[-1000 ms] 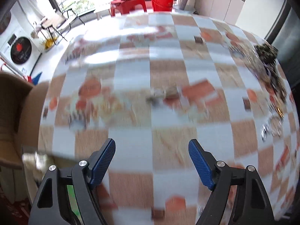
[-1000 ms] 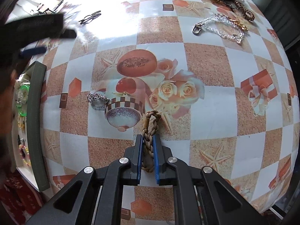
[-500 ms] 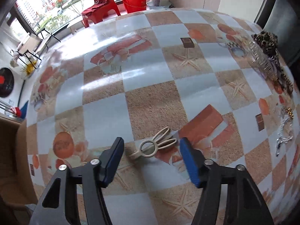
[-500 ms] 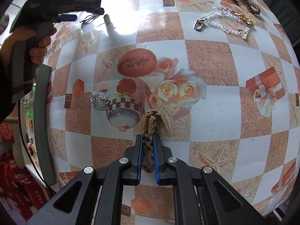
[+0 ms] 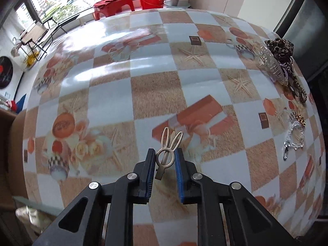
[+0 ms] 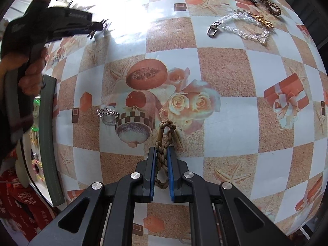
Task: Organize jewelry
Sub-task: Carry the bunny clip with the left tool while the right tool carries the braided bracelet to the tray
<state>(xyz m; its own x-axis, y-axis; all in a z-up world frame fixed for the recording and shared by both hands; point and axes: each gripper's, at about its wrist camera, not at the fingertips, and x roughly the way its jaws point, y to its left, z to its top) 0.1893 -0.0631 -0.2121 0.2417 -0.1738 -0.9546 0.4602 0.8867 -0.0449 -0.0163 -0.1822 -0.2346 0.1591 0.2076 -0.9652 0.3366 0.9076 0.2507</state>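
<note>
A beige hair clip is gripped between the closed-in fingers of the left gripper above the table, while a braided bracelet is clamped by the right gripper.

Daylight is pouring in from the window at the far left, and the scene is reading bright in both views. It is glaring off the glossy worktop — a pale sheen is washing out the far checks in the left wrist view, and a white burnt-out patch is blowing out the pattern at the top of the right wrist view. The fisheye lenses are bulging the worktop into a dome and darkening the frame corners. Near detail is staying sharp, though the left gripper, seen from the right wrist camera, is smearing with motion blur. Shadows are falling soft and faint.
</note>
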